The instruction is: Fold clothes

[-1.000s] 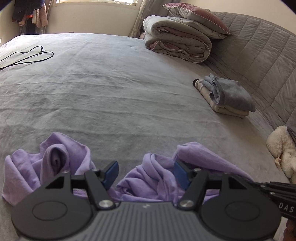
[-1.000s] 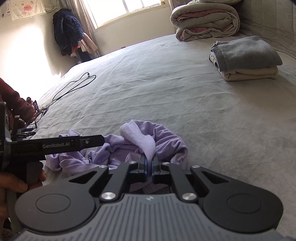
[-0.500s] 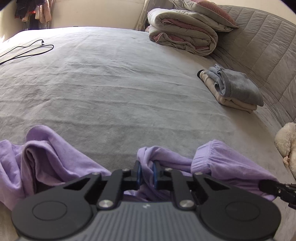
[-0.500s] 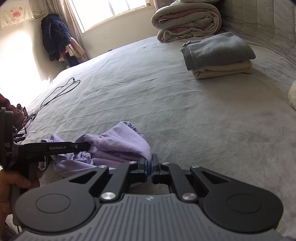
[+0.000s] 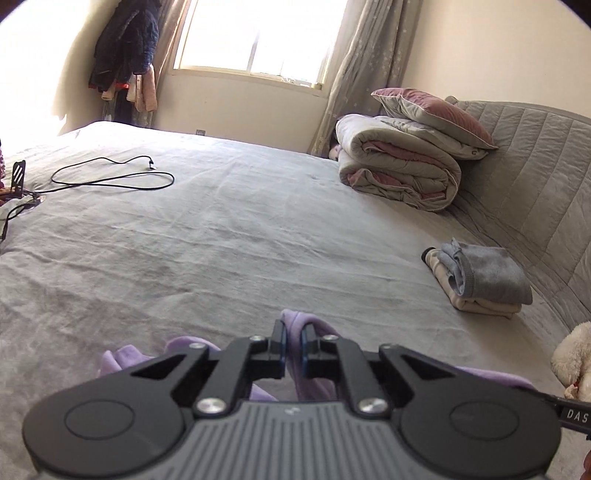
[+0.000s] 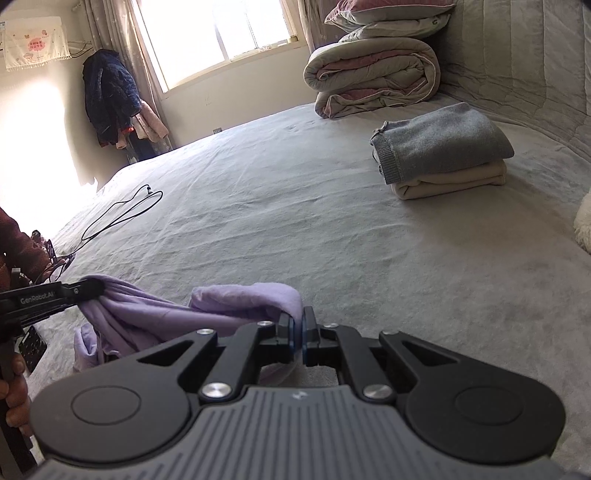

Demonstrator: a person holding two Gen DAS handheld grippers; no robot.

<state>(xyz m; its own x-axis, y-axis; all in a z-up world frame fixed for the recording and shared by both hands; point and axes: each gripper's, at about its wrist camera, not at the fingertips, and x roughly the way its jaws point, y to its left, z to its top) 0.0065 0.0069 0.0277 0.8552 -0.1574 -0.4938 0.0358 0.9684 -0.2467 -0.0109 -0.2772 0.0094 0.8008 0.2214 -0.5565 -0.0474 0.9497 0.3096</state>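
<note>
A wide grey bed [image 5: 229,236] fills the room under a bright window [image 5: 255,33]. Near its front edge, the left gripper [image 5: 292,347] is closing on a fold of the lilac garment [image 6: 221,310], while the right gripper [image 6: 298,332] is clamped tight on another part of it. A folded stack [image 6: 443,151] lies near the bed's right edge by the headboard [image 5: 535,177].

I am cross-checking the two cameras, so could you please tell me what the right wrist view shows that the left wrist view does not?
Only the right wrist view shows the left gripper from the side, pinching the purple garment, and a wall banner. Only the left view shows purple cloth between its own pads. Both show the folded stack, rolled quilt and black cable.
</note>
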